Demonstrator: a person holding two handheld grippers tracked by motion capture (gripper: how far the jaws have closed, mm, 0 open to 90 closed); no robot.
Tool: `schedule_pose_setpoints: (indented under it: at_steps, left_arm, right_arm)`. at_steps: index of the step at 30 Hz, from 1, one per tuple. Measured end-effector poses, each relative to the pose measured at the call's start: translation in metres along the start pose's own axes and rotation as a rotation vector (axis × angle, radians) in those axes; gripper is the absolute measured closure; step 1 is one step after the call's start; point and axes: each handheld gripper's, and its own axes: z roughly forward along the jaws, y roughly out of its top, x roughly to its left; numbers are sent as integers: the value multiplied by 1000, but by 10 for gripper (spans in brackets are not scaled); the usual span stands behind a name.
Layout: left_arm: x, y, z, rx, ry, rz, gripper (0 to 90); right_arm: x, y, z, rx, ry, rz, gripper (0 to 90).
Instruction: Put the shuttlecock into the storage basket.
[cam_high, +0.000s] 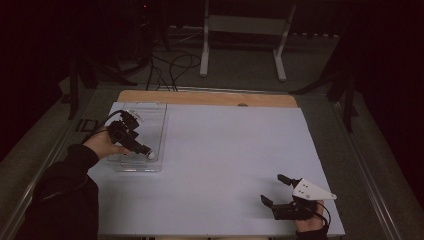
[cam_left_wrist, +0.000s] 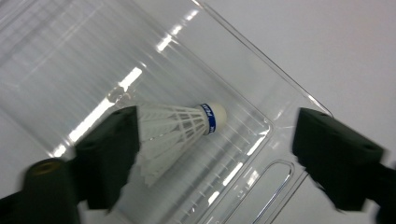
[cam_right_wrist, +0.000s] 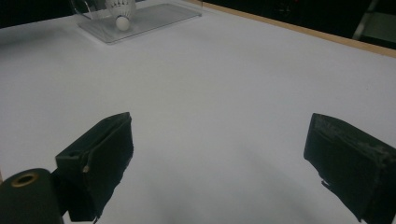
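The left claw stands spread, a shuttlecock lying loose between its jaws in the clear tray. The high view shows the right claw spread over bare desk.

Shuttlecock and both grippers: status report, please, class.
Left gripper open over clear tray. Shuttlecock lying in tray, released. Right gripper open, nothing between jaws. Nothing in the way.

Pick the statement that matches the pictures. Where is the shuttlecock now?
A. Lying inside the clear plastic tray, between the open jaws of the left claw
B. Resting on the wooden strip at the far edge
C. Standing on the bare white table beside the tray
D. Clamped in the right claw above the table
A: the shuttlecock lies on the floor of the clear plastic tray, with the left claw spread wide around it.
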Motion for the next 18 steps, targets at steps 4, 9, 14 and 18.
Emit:
schedule_pose_setpoints:
  at_steps: [4, 9, 14, 18]
  left_arm:
    - [-2, 2, -2, 1, -7, 5, 14]
    - [-8, 5, -7, -24, 7, 17, 1]
    - [-15, 8, -8, -47, 17, 30, 1]
    - [-22, 11, -8, -53, 18, 57, 1]
  right_arm:
    - [0, 0, 0, 1, 0, -2, 80]
    - [0, 0, 0, 3, 0, -2, 80]
    - [0, 0, 0, 2, 2, -1, 80]
    - [0, 0, 0, 7, 2, -1, 80]
